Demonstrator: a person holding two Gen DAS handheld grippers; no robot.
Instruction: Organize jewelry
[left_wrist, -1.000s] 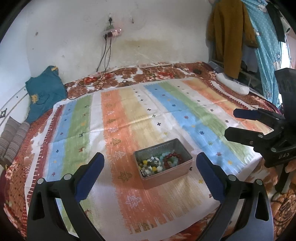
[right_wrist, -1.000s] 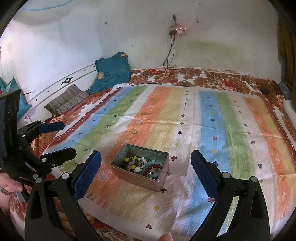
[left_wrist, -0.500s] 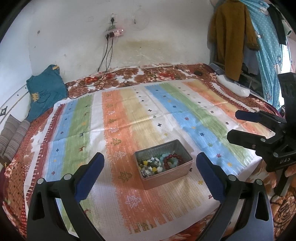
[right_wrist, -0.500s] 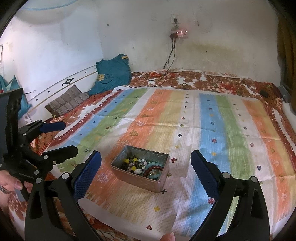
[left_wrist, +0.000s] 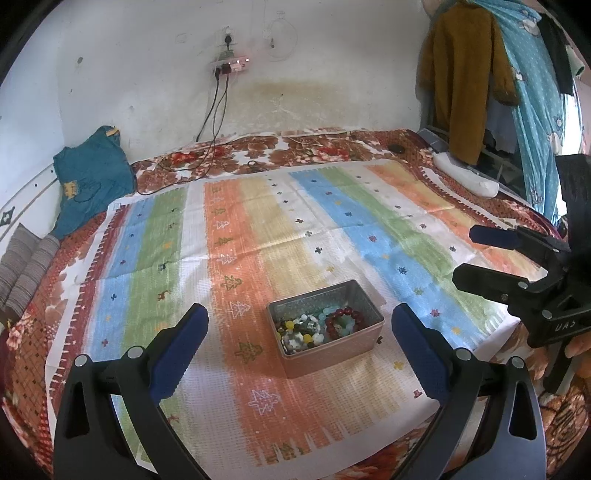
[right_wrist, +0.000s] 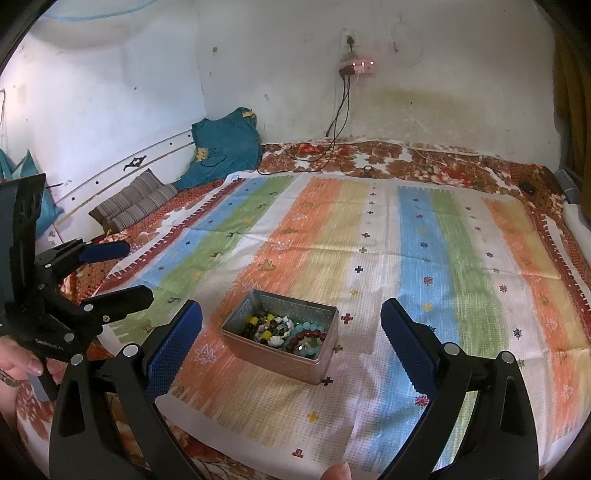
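Both the left gripper (left_wrist: 297, 334) and right gripper (right_wrist: 291, 330) are held spread wide, gripping nothing. The metal tin (left_wrist: 364, 345) of bead bracelets (left_wrist: 341, 323) is set on the striped mat (left_wrist: 258, 229) ahead of them, untouched.

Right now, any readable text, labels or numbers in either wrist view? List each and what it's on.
"UAS": white letters on the black body of the right gripper, seen from the left wrist view.
White lettering on the body of the left gripper, in the right wrist view: too blurred to read.
Metal tin, striped mat, wall power strip: no text visible.
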